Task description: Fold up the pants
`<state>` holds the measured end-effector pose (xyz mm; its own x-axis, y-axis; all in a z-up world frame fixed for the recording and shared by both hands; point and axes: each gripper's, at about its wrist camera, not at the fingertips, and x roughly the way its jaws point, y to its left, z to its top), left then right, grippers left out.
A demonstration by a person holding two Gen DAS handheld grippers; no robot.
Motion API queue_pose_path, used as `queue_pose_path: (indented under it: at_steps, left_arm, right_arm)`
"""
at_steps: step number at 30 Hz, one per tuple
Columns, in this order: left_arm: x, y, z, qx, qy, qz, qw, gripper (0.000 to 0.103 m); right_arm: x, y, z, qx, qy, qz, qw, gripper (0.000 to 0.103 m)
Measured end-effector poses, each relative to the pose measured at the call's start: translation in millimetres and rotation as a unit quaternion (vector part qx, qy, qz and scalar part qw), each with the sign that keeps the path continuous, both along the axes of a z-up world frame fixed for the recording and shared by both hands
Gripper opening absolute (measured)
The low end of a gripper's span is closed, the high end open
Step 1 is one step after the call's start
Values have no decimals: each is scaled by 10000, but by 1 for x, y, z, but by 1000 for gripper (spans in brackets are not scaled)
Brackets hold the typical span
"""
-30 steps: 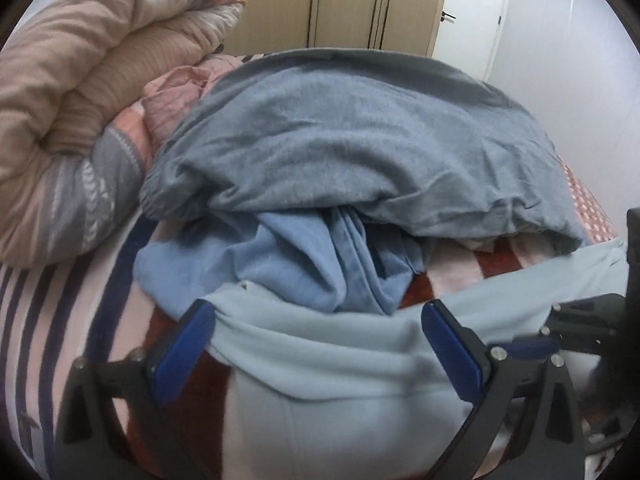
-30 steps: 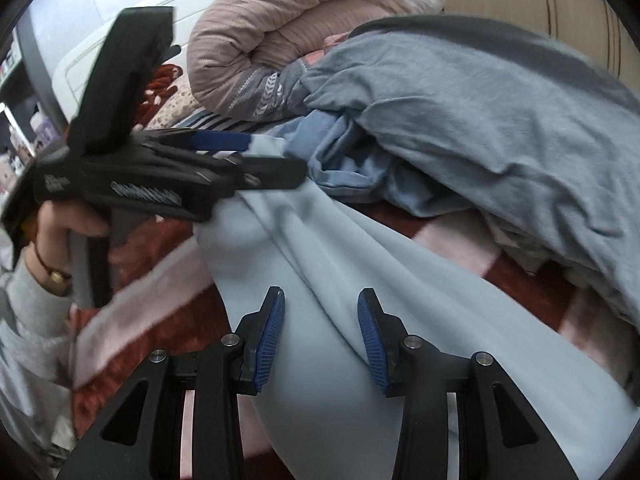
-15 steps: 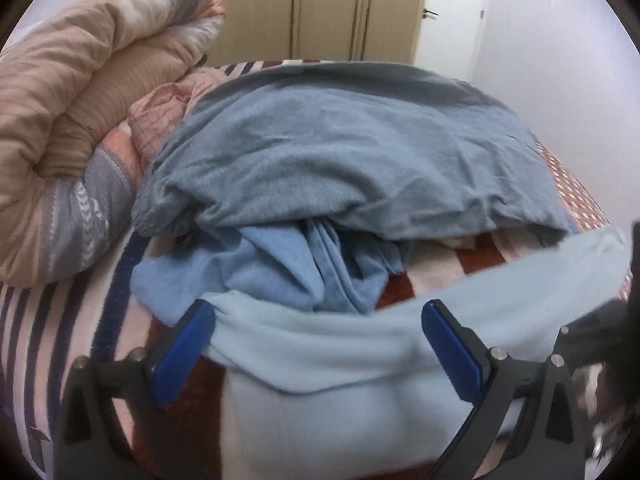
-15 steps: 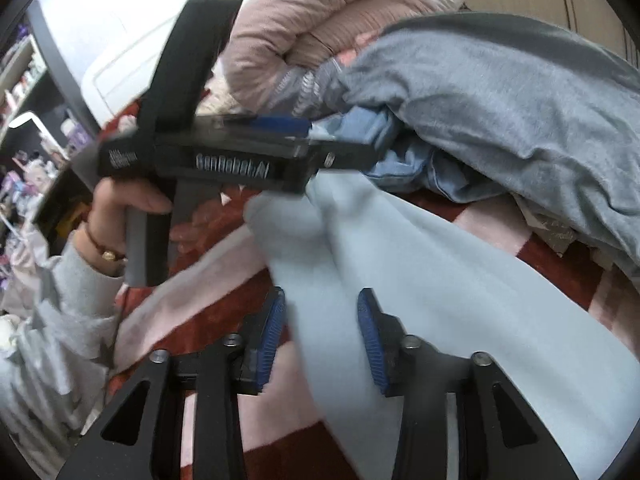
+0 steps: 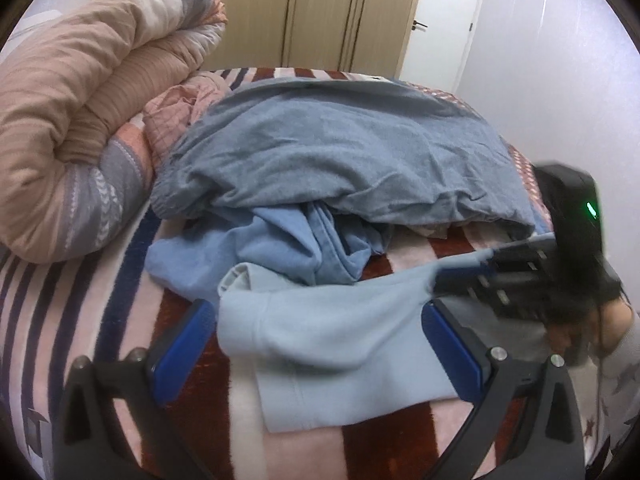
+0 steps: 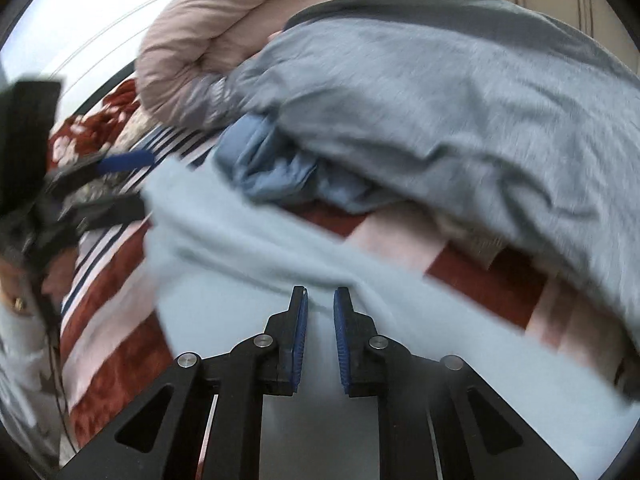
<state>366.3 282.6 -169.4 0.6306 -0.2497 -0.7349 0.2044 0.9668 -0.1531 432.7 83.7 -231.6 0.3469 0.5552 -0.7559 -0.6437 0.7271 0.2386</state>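
The light blue pants [image 5: 340,332] lie across the striped bed blanket [image 5: 100,312], waistband toward the left. My left gripper [image 5: 316,348] is wide open, its blue pads either side of the waistband end, not gripping. My right gripper [image 6: 320,320] has its jaws nearly together with a narrow gap over the pants [image 6: 280,264]; whether cloth is pinched is unclear. In the left wrist view the right gripper [image 5: 460,276] sits blurred at the pants' right edge. In the right wrist view the left gripper [image 6: 120,172] is at the far left.
A grey-blue blanket [image 5: 340,152] and a crumpled blue garment [image 5: 288,248] lie just behind the pants. A rolled pink and grey duvet [image 5: 80,112] fills the left side. Wardrobes [image 5: 320,12] and a white door [image 5: 440,20] stand beyond the bed.
The pants were let down onto the bed and lie flatter. My left gripper drew back from them. My right gripper's jaws have closed much narrower and it moved toward the pants' edge.
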Motion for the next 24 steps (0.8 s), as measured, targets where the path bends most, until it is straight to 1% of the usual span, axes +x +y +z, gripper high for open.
queue_pose_path:
  at_steps: [2,3,5,6,7,8,10,12,14,16,18,21,23,24]
  left_arm:
    - [-1,-3,-4,-15,99,-124,9999,102]
    - [-1,-4,-6,15,134,-157,9998,102]
    - [-1,-7,-15,102,212,-168,9996,102]
    - [-1,-7,-18,84,250,-193,9995,102]
    - [-1,-7,-22,31,316,-266,9991,102]
    - [-1,-7,-26,11,379,-319,9988,102]
    - [-3,-5,-27,42,326,-245,9992,102]
    - [-5,1,-22,-74,252,-163,9995,102]
    - [-8,5,-14,-145,133,-127,9997,102]
    - [-10,6,-8,-73,70,-106,9999,102]
    - [-9,5,-5,-34,86,-93,9999,102]
    - [-10,8,-4,-61,69,-54,9999,102]
    - [-13,11,-5,-69,70,-39,9999,102]
    - [-15,13,-5,-57,71,-40,10000,102]
  right_arm:
    - [13,1,5,35,-82,-75,9999,12]
    - [20,2,5,15,-49,-123,9999,13]
    - [35,7,0,-173,45,-218,9996,13]
    - [39,10,-3,-317,33,-236,9992,13]
    - [39,9,-3,-351,2,-214,9992,13]
    - [35,6,0,-257,-28,-152,9996,13]
    - [24,0,13,131,-53,-12,9999,13]
    - [7,-4,23,427,-3,306,9986,13]
    - [-16,5,27,423,-4,639,9971,13]
    - [-32,21,23,358,165,947,9947,13]
    - [-38,32,11,178,265,1069,9938,13]
    - [-35,52,-9,-4,414,1032,9938,13]
    - [-31,60,-17,-149,363,979,9944,12]
    - [-28,63,-17,-196,301,945,9949,10]
